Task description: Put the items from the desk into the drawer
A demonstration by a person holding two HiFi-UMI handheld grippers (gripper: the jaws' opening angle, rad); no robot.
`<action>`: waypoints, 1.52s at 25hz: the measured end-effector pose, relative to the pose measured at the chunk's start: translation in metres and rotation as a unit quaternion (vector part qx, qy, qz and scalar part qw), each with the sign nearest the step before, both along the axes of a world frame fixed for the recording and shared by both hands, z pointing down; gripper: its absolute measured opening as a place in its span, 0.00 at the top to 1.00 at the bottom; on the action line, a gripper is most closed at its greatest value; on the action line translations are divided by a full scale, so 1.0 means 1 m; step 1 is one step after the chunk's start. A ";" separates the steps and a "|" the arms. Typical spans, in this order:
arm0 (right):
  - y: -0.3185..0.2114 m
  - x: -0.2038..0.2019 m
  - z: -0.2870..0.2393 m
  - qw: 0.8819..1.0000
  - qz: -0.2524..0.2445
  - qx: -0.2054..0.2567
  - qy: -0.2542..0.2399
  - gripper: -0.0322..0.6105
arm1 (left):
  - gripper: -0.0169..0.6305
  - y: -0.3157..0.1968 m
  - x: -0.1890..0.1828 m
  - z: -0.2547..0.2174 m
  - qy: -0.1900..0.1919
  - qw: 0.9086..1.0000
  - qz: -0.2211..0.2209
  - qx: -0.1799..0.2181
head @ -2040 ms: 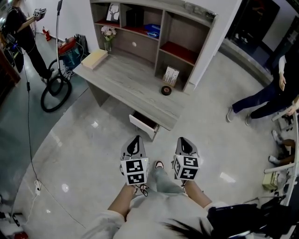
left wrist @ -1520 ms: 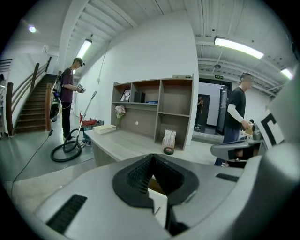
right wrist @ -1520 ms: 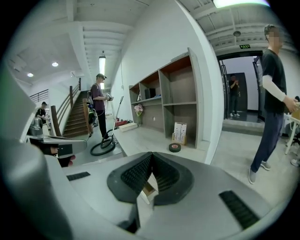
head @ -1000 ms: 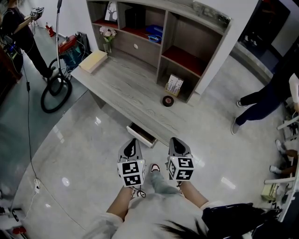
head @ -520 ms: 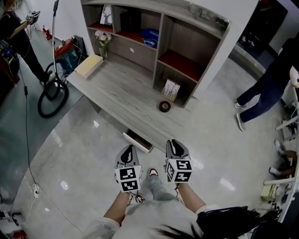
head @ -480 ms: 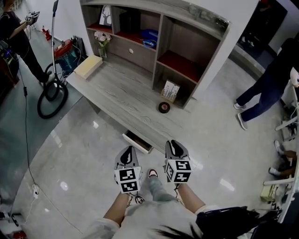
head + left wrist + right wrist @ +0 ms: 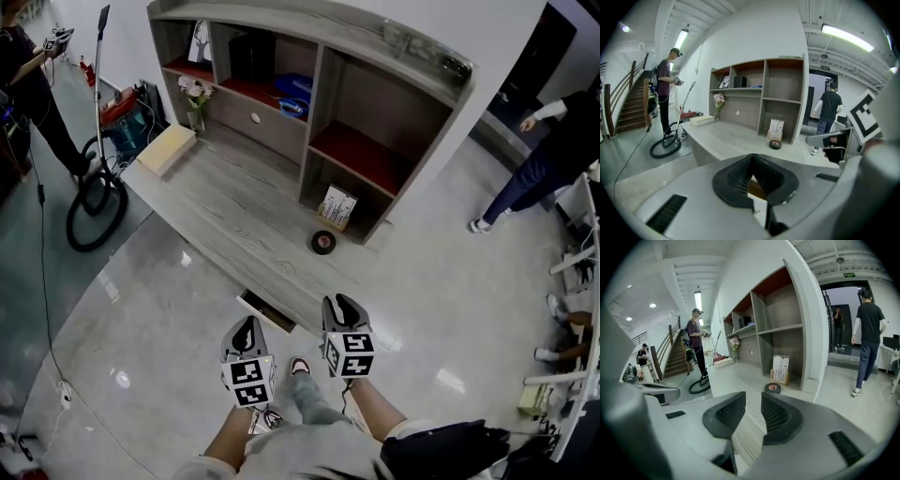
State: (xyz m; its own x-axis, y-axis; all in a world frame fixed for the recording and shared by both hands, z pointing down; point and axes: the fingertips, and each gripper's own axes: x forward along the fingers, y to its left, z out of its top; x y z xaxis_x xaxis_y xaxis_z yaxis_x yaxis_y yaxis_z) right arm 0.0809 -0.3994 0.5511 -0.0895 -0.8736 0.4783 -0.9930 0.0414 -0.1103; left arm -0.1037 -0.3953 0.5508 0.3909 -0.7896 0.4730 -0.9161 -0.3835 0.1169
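Left gripper (image 7: 247, 326) jaws were shut, pads meeting at the tips, nothing held. Right gripper (image 7: 338, 305) jaws were narrowly apart, had just been opening, nothing between them, only the desk (image 7: 234, 202) top seen through the gap. Both grippers were held side by side at the near edge of the desk, pointing toward it. Tape roll (image 7: 323, 242) lay flat on the desk, well apart from both grippers, just in front of a card holder (image 7: 337, 205) that stood in the lower right bay of the shelf unit (image 7: 394, 89). Drawer (image 7: 264, 310) under the desk's front edge was partly pulled out, just beside the left gripper in the head view. A wooden box (image 7: 166, 150) and a vase of flowers (image 7: 195, 97) sat at the desk's far left end, with a vacuum cleaner (image 7: 122, 108) on the floor beyond.
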 end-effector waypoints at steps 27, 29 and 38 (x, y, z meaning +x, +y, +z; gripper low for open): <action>-0.094 0.047 0.065 0.999 -0.014 -0.050 -0.002 0.73 | 0.98 -0.063 0.029 0.056 -0.008 0.999 -0.034 -0.027; -0.100 0.049 0.070 0.998 -0.018 -0.055 -0.001 0.72 | 0.98 -0.065 0.032 0.060 -0.009 0.999 -0.036 -0.031; -0.114 0.053 0.091 0.996 -0.036 -0.082 0.000 0.67 | 0.98 -0.070 0.032 0.064 -0.014 0.998 -0.051 -0.040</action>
State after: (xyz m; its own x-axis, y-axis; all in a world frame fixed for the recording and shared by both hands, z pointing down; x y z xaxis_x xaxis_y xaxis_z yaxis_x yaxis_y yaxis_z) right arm 0.1344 -0.5139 0.6421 -0.1491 -0.7751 0.6140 -0.9882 0.0942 -0.1211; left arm -0.0716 -0.4657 0.6152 0.2973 -0.7831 0.5463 -0.9529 -0.2793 0.1183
